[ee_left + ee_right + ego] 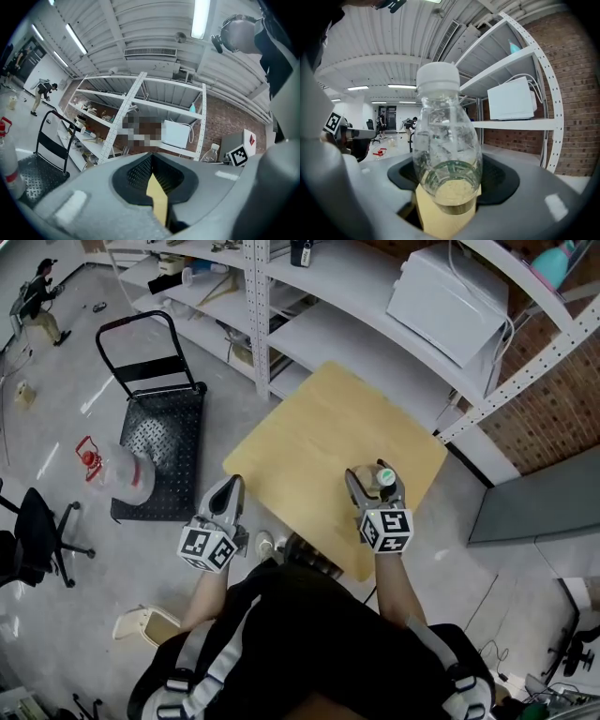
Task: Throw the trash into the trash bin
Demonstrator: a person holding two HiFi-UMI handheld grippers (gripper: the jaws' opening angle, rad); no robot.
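Observation:
A clear plastic bottle (382, 474) with a white cap stands upright between the jaws of my right gripper (373, 487), above the near right part of the wooden table (319, 437). In the right gripper view the bottle (447, 140) fills the middle and the right gripper (449, 180) is shut on its lower body. My left gripper (228, 495) hovers at the table's near left edge, shut and holding nothing. In the left gripper view the left gripper (151, 176) shows its pads together, with the bottle (212, 153) off to the right. A beige bin (145, 622) stands on the floor at lower left.
White metal shelving (309, 296) runs behind the table, with a white box (450, 296) on it. A black hand cart (159, 432) and a large clear jug (127, 474) stand on the floor at left. A black office chair (37, 531) is further left.

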